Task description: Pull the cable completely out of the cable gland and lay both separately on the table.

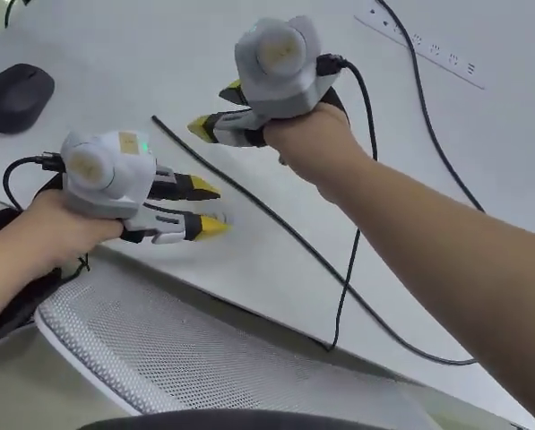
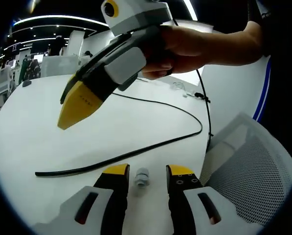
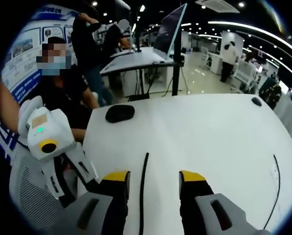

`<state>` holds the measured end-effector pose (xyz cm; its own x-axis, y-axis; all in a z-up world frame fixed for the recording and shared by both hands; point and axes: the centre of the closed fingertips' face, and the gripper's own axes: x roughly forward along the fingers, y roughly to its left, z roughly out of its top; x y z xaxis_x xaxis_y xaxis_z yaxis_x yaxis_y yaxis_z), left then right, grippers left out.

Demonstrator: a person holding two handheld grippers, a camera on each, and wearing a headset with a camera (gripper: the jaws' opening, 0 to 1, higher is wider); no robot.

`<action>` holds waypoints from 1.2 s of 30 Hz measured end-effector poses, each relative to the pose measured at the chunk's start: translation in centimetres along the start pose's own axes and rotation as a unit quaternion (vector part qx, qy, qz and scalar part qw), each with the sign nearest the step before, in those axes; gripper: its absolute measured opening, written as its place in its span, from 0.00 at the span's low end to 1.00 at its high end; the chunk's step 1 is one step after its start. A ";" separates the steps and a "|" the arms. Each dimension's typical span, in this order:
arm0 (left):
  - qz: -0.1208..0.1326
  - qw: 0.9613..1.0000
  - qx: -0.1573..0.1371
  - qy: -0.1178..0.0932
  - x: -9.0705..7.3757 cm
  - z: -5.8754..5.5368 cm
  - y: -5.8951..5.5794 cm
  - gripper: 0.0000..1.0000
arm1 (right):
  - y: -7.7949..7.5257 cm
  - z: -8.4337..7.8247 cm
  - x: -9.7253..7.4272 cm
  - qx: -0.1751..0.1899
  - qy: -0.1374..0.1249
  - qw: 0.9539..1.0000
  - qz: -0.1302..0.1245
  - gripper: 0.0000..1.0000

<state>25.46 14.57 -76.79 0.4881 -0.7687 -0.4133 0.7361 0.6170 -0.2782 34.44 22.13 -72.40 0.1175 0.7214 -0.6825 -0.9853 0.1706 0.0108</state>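
Observation:
A thin black cable (image 1: 249,197) lies loose on the white table (image 1: 97,45), running diagonally. In the right gripper view its end (image 3: 146,161) lies between the open jaws of my right gripper (image 3: 154,177), which hovers over it without touching it. A small grey cable gland (image 2: 142,177) rests on the table by itself, just between the open fingertips of my left gripper (image 2: 148,172), apart from the cable (image 2: 136,152). In the head view the left gripper (image 1: 206,206) is near the table's front edge and the right gripper (image 1: 218,109) is beyond it.
A black mouse (image 1: 16,97) sits at the far left and a white power strip (image 1: 419,43) at the back right. Thicker black wires (image 1: 428,116) trail over the table's right side. A mesh chair (image 1: 204,349) is below the front edge.

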 end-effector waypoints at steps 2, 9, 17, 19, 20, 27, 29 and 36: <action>0.000 1.000 0.000 0.001 -0.3 0.4 -0.3 0.32 | -0.2 0.0 -1.7 0.007 -0.008 1.000 -0.009 0.39; 0.015 1.000 -0.013 -0.001 -2.3 1.9 -0.7 0.39 | -0.4 -0.2 -6.6 0.024 -0.030 0.999 -0.031 0.44; 0.019 1.000 -0.019 -0.003 -4.5 3.7 -2.2 0.43 | 0.5 0.2 -12.0 0.047 -0.091 0.994 -0.037 0.53; 0.019 0.999 -0.025 -0.007 -5.0 4.2 -2.5 0.44 | 0.4 -0.1 -13.7 0.048 -0.101 0.992 -0.049 0.57; 0.019 0.999 -0.025 -0.009 -5.2 4.4 -2.7 0.45 | 0.4 -0.3 -14.7 0.057 -0.109 0.991 -0.055 0.59; 0.022 0.999 -0.034 -0.013 -5.8 5.3 -3.3 0.46 | 0.3 -4.1 -19.9 0.127 -0.152 0.975 -0.097 0.69; 0.023 0.999 -0.033 -0.012 -5.9 5.5 -3.4 0.47 | 0.6 -5.3 -20.7 0.161 -0.164 0.968 -0.098 0.70; 0.028 0.998 -0.048 -0.031 -6.4 6.9 -3.6 0.50 | 1.6 -10.2 -23.9 0.202 -0.191 0.952 -0.127 0.81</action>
<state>22.91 16.09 -67.16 0.5571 -0.7396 -0.3776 0.6603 0.6703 -0.3387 28.79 -1.66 -63.48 0.4576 0.8008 -0.3864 -0.8004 0.5602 0.2133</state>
